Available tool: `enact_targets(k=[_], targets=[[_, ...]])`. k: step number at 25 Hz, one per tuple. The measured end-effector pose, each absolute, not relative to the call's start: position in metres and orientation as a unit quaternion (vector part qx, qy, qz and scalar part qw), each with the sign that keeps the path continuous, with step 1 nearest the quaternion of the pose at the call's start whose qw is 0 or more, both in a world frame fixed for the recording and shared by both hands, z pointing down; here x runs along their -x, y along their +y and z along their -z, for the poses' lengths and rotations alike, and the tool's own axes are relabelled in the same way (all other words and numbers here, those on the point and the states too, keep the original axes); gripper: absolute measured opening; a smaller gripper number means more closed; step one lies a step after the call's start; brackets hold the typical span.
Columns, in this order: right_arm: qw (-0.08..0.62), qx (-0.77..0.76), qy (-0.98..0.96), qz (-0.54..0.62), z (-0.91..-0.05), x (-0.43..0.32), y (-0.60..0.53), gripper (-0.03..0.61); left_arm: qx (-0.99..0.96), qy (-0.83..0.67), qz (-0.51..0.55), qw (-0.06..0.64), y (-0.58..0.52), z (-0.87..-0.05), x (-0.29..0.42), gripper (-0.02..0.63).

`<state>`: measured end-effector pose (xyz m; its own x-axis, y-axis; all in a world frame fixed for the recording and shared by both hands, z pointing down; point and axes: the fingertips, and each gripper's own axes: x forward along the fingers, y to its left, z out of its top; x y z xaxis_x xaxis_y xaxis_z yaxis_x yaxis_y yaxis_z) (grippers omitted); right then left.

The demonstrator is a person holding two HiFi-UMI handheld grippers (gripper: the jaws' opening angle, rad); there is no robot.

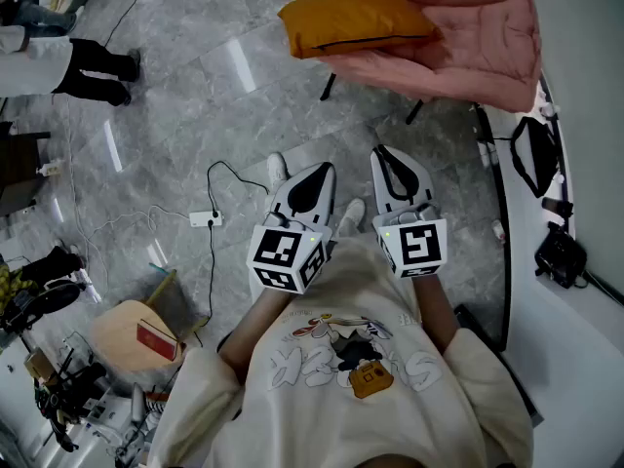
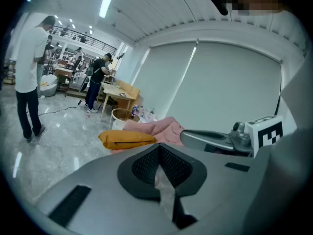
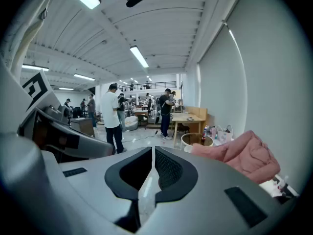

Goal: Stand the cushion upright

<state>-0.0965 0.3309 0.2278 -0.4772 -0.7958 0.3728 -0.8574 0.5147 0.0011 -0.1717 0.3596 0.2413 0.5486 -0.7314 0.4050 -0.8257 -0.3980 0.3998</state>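
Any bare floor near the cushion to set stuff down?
Yes: open floor between the standing person's shoes, the power strip and the cushion on the pink quilt. Crowded: bottom-left clutter and cables; black bags along the right counter.

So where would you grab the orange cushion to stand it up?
Probably its near long edge, approached from the person's side: the orange cushion lies flat on the pink quilted cover with that seamed edge facing this way, tapered enough to pinch and tip upward.

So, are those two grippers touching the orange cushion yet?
Apart. The head view shows a stretch of floor between the orange cushion and both the left gripper and the right gripper.
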Motion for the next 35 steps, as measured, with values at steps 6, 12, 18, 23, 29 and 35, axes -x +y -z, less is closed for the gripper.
enact_targets(k=[6,12,18,23,29,35], targets=[[0.138,-0.489,-0.85,-0.139,-0.233,0.071,0.38,0.041,-0.837,-0.464,-0.101,0.273,0.392,-0.239,0.133,0.005],[0.122,-0.473,-0.861,-0.14,-0.227,0.095,0.385,0.041,-0.829,-0.476,-0.095,0.276,0.386,-0.236,0.154,0.005],[0.17,-0.453,-0.87,-0.098,-0.224,0.139,0.372,0.04,-0.838,-0.464,-0.073,0.276,0.355,-0.229,0.182,0.005],[0.167,-0.463,-0.865,-0.094,-0.213,0.183,0.346,0.041,-0.84,-0.467,-0.052,0.272,0.322,-0.221,0.233,0.005],[0.187,-0.484,-0.85,-0.085,-0.211,0.225,0.32,0.041,-0.848,-0.446,-0.047,0.282,0.296,-0.223,0.281,0.005],[0.203,-0.493,-0.842,-0.084,-0.221,0.252,0.309,0.041,-0.856,-0.426,-0.046,0.29,0.283,-0.234,0.3,0.005]])
